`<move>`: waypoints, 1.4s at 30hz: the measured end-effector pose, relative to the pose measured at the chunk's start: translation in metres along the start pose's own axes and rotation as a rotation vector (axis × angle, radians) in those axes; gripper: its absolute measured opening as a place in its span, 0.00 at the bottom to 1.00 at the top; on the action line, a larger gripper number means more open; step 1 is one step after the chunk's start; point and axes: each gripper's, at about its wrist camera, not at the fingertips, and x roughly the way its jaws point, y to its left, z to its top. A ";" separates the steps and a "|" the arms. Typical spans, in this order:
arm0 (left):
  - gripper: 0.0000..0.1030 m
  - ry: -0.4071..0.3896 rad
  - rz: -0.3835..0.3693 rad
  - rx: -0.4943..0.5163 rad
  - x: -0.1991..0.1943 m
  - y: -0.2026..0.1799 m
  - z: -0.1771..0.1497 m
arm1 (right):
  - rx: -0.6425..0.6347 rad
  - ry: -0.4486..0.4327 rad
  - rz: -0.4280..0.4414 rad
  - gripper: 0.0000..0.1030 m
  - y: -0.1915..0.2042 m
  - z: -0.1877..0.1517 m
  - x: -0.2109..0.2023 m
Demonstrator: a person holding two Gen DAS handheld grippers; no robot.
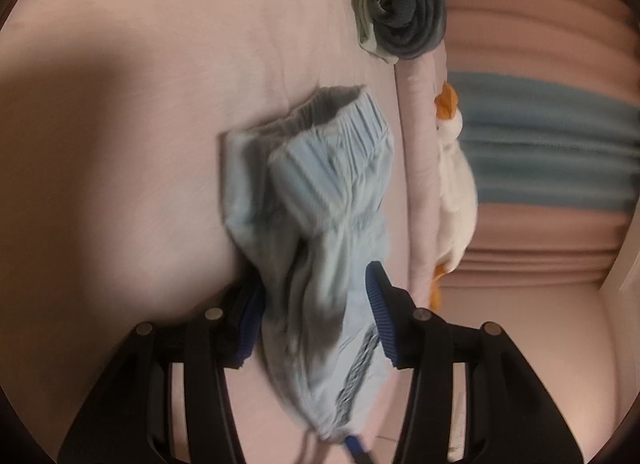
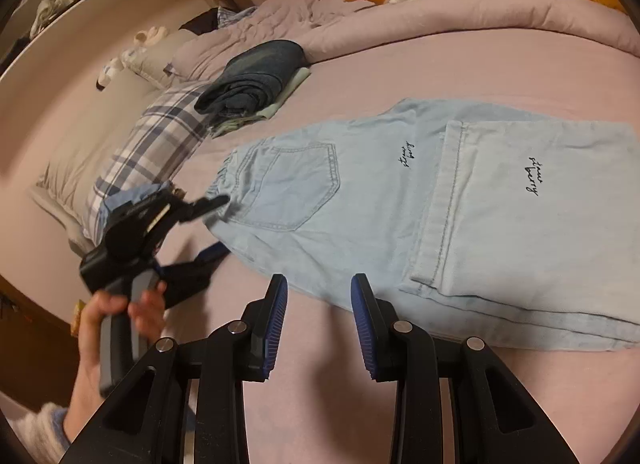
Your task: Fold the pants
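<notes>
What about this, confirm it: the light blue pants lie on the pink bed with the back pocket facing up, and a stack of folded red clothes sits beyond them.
Wrong colour. The folded clothes beyond the pants are dark blue-grey, not red, as the right wrist view shows. The rest stands.

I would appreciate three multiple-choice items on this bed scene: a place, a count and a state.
1. The dark folded clothes lie: A on a chair; B on the pink sheet beside the duvet; C on the floor.
2. Script marks showing on the light blue pants: A one; B two; C four.
3. The right gripper is: A shut on the pants; B shut on the sheet; C open, empty.
B, they sit on sheet by the duvet; B, two marks show; C, bare sheet shows between its jaws.
</notes>
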 end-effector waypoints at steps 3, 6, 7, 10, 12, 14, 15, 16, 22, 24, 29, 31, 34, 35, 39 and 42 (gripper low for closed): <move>0.46 -0.027 -0.031 -0.030 -0.005 0.001 0.001 | 0.004 0.011 -0.004 0.34 -0.002 -0.001 0.004; 0.35 -0.065 0.001 0.025 -0.020 0.005 -0.009 | -0.009 0.011 -0.021 0.34 -0.004 0.000 0.003; 0.32 -0.077 0.020 0.044 -0.024 0.006 -0.011 | -0.013 0.009 -0.028 0.34 -0.004 0.001 0.003; 0.32 -0.091 0.048 0.046 -0.029 0.007 -0.010 | -0.012 0.004 -0.038 0.34 -0.006 0.005 0.003; 0.34 -0.115 0.089 0.056 -0.028 0.001 -0.006 | 0.003 0.010 -0.029 0.34 -0.009 0.007 0.006; 0.36 -0.126 0.094 0.079 -0.026 0.001 -0.003 | 0.013 0.020 -0.017 0.34 -0.007 0.007 0.009; 0.36 -0.114 0.073 0.079 -0.021 0.004 -0.001 | 0.007 0.023 -0.010 0.34 -0.005 0.006 0.010; 0.36 -0.107 0.066 0.077 -0.020 0.005 0.000 | -0.001 0.022 -0.009 0.34 -0.003 0.005 0.009; 0.71 -0.039 -0.093 0.057 -0.014 -0.008 -0.003 | -0.015 0.022 -0.011 0.34 0.001 0.006 0.012; 0.72 0.008 -0.153 0.072 -0.009 -0.007 -0.010 | -0.028 0.028 -0.016 0.34 0.003 0.006 0.013; 0.70 0.065 -0.133 0.183 -0.003 -0.009 -0.019 | -0.053 0.030 -0.037 0.34 0.006 0.008 0.013; 0.68 0.094 -0.083 0.236 0.002 -0.014 -0.026 | -0.043 0.036 -0.045 0.34 0.004 0.009 0.016; 0.55 0.063 -0.094 0.157 -0.007 -0.001 -0.022 | -0.026 0.044 -0.035 0.34 0.006 0.010 0.022; 0.51 0.060 -0.116 0.092 -0.011 0.009 -0.018 | -0.038 0.044 -0.033 0.34 0.009 0.010 0.022; 0.51 0.046 -0.158 0.001 -0.016 0.024 -0.007 | -0.094 0.040 -0.043 0.34 0.017 0.009 0.021; 0.51 0.005 -0.068 0.094 -0.005 0.009 -0.004 | -0.069 0.048 -0.058 0.34 0.011 0.012 0.026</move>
